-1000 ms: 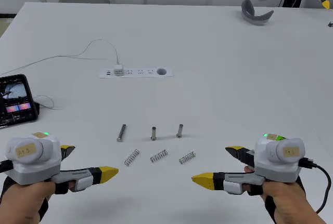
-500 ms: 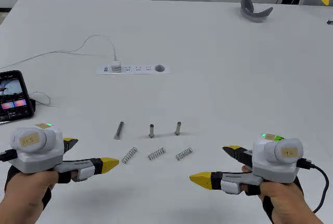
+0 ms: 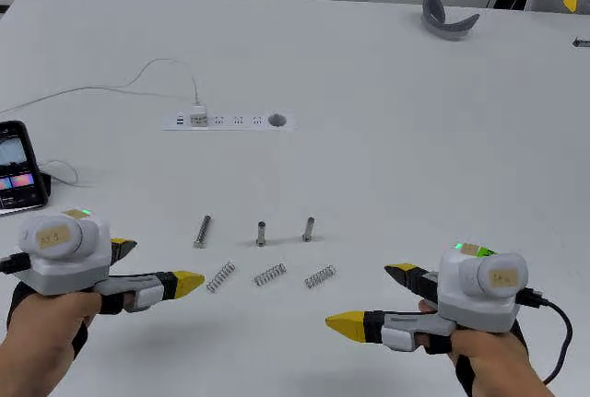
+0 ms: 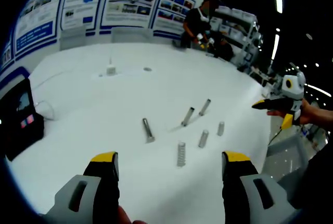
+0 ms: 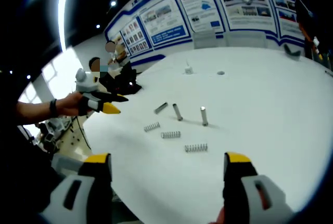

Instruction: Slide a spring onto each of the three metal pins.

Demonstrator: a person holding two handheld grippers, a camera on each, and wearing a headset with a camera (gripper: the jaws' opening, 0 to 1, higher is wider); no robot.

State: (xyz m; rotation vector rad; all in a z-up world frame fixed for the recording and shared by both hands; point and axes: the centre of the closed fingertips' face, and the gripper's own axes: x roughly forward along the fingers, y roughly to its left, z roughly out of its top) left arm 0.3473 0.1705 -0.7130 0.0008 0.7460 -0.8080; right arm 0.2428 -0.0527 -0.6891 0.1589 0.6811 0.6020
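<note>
Three springs [image 3: 269,274] lie in a row on the white table [image 3: 442,167], each just in front of one of the three metal pins [image 3: 261,233]; the middle and right pins stand upright, while the left pin [image 3: 202,231] leans or lies over (hard to say which); no spring sits on a pin yet. The left gripper [image 3: 157,265] hovers beside the left spring [image 3: 220,276], jaws spread and empty; the right gripper [image 3: 369,297] hangs off to the right, jaws likewise apart, holding nothing. The likely risks: a thin spring may roll or squirt from a pinch; a nudged pin could topple. A power strip [image 3: 221,122] and a phone [image 3: 18,167] lie well behind; nothing blocks the approach.
</note>
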